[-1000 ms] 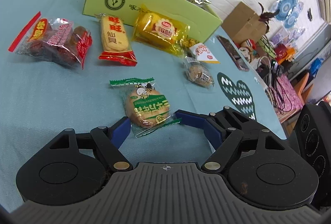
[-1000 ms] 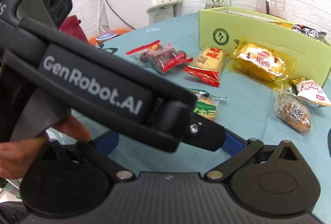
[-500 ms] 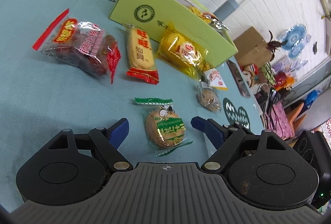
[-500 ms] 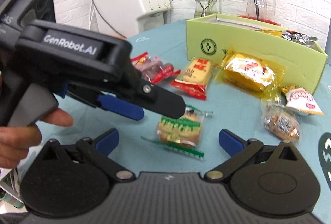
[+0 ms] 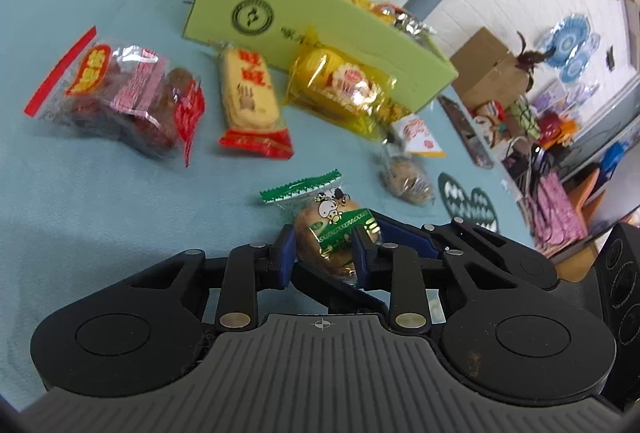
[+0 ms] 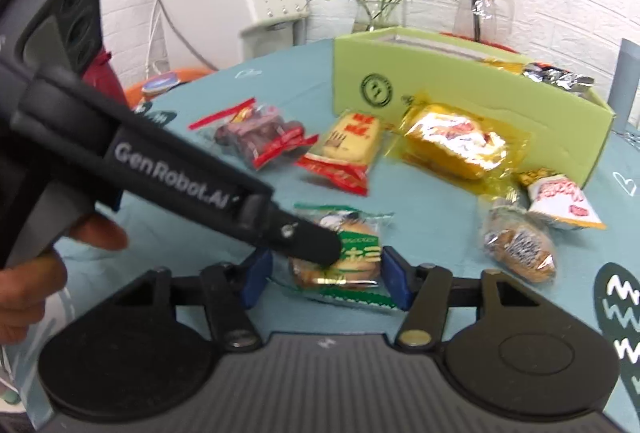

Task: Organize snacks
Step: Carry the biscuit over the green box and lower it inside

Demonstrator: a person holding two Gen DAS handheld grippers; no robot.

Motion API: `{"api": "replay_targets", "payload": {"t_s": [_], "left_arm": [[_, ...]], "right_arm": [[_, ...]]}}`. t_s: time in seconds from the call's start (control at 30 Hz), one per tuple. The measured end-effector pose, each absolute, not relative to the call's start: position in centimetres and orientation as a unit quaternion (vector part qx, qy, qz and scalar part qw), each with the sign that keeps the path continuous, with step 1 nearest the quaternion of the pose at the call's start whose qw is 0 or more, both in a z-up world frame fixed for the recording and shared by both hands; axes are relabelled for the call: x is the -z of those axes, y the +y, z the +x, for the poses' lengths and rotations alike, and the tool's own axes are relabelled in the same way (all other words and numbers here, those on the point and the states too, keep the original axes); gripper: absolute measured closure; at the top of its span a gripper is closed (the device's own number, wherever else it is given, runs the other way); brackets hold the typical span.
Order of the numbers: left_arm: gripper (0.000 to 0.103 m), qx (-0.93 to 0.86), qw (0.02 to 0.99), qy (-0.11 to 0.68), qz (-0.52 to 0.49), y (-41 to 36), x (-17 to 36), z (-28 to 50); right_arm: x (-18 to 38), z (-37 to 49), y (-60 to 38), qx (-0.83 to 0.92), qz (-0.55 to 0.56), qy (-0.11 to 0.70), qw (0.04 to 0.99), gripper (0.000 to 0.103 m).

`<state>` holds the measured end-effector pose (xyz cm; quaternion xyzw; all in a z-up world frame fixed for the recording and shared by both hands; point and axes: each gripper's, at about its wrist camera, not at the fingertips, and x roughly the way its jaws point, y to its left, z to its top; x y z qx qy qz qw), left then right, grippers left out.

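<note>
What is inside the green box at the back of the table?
Over the green box's rim only the tops of a few wrappers show: a silver foil packet and a yellow wrapper at its right end. The near wall hides the rest.

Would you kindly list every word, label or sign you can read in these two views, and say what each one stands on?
"GenRobot.AI": white lettering on the side of the left gripper.
"旺旺": red characters on the rice cracker packet.
Round dark emblem, no legible words: green box.
Green cookie packet: cartoon cow and lettering too blurred to read.
Red snack bag, yellow packet, small white packet: print unreadable.
</note>
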<state>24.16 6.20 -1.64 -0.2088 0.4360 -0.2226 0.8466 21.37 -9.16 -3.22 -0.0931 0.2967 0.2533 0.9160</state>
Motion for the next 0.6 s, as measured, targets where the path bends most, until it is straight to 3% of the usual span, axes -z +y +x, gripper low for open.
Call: {"api": "replay_targets", "payload": {"t_s": [0.1,0.4,0.6], "left_arm": [[0.097,0.223,0.858,0.412,-0.208,6.2,-0.5,25.3],[0.077,0.202,0.904,0.326,-0.191,6.0,-8.1,35.2],[0.077,0.146,0.91,0.343,-0.182,5.9,-6.9,43.7]], "right_arm": [[1.6,22.2,-9.0,-0.256,-0.11,0.271,0.922,0.044],[-4.6,32.3,-8.0,-0.248,-0.138,0.175,0.943,0.043],[-3.4,41.3,-7.4,-0.251,-0.099,0.196,0.943,0.043]]}}
